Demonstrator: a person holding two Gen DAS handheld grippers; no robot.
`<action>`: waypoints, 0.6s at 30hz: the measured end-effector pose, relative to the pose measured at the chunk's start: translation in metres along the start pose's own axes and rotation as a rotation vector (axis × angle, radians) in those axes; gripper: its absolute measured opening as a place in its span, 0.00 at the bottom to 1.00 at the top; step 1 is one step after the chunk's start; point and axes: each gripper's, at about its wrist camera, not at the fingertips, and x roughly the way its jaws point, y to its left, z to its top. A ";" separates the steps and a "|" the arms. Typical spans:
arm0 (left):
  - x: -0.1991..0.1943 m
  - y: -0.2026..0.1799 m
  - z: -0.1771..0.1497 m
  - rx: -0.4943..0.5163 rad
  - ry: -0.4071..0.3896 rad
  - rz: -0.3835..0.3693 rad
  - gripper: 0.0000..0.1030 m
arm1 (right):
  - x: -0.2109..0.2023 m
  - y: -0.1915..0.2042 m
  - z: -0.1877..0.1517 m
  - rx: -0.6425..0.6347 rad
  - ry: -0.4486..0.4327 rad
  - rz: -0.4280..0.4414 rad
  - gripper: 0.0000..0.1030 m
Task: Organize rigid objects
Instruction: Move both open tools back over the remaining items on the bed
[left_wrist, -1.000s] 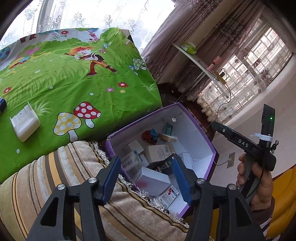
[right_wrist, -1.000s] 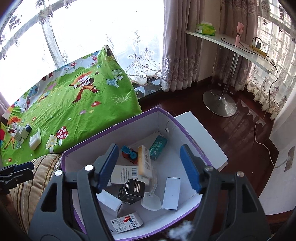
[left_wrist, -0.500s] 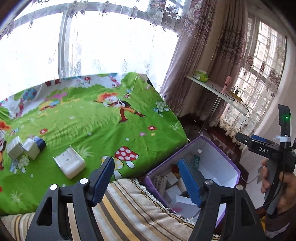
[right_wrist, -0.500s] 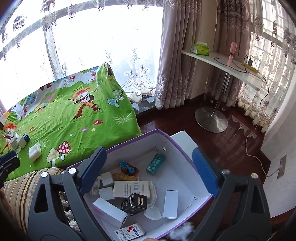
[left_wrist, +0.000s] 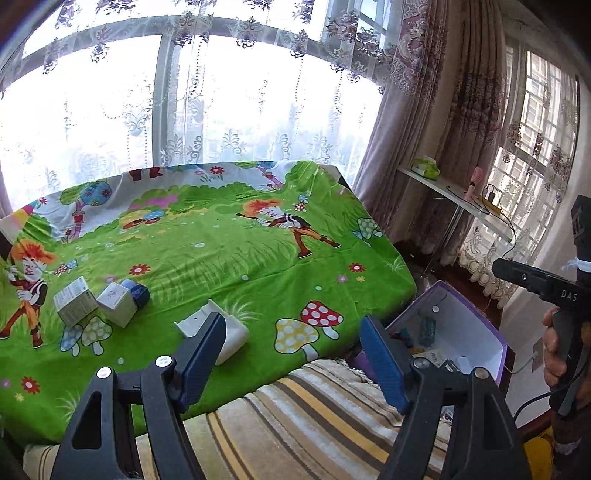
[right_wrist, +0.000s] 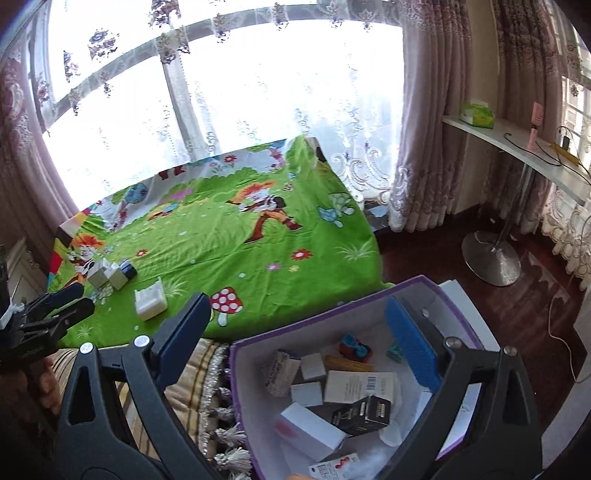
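Both your tongs are spread wide and empty: left gripper (left_wrist: 291, 354) faces the green cartoon-print bedsheet (left_wrist: 207, 254), right gripper (right_wrist: 299, 332) hangs over the purple-rimmed white cardboard box (right_wrist: 458, 310). Leftovers on the sheet: the white rounded plastic case (left_wrist: 218, 332) and small white cartons (left_wrist: 92, 302). Honestly, that slick case could squirt out of a corner pinch, and the soft sheet might bunch up.

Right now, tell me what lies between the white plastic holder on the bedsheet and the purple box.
In the right wrist view, only bare green sheet with a red mushroom print separates the white holder from the purple box.
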 end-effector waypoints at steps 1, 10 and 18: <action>-0.002 0.008 0.000 -0.009 -0.005 0.010 0.74 | 0.002 0.008 0.002 -0.018 0.005 0.006 0.94; -0.015 0.096 -0.005 -0.147 0.007 0.113 0.74 | 0.028 0.064 0.007 -0.118 0.056 0.109 0.94; -0.014 0.162 -0.013 -0.243 0.035 0.218 0.74 | 0.053 0.100 0.017 -0.159 0.089 0.159 0.94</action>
